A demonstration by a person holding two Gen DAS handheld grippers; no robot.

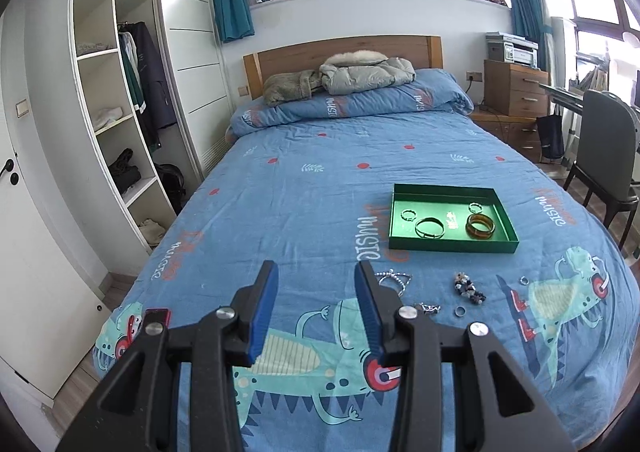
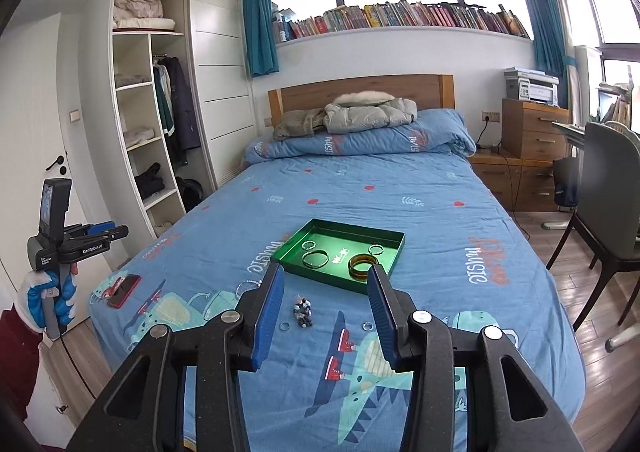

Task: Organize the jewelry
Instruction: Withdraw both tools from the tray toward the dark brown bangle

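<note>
A green tray (image 1: pixel 452 245) (image 2: pixel 320 272) lies on the blue bed and holds an amber bangle (image 1: pixel 480 227) (image 2: pixel 362 265), a silver bangle (image 1: pixel 429 228) (image 2: pixel 315 258), two small rings and a small charm. Loose on the cover in front of it lie a dark bead bracelet (image 1: pixel 469 289) (image 2: pixel 303 311), a silver chain (image 1: pixel 394 278), two rings (image 1: pixel 460 311) (image 2: pixel 367 326) and another small piece. My left gripper (image 1: pixel 316 272) is open and empty above the bed's near end. My right gripper (image 2: pixel 326 276) is open and empty, just short of the tray.
A red phone (image 2: pixel 125 290) (image 1: pixel 157 316) lies near the bed's left front corner. An open wardrobe (image 1: pixel 120 112) stands left, a chair (image 2: pixel 612 212) and drawers (image 2: pixel 534 140) right. Folded jackets (image 1: pixel 360 74) sit on the rolled duvet.
</note>
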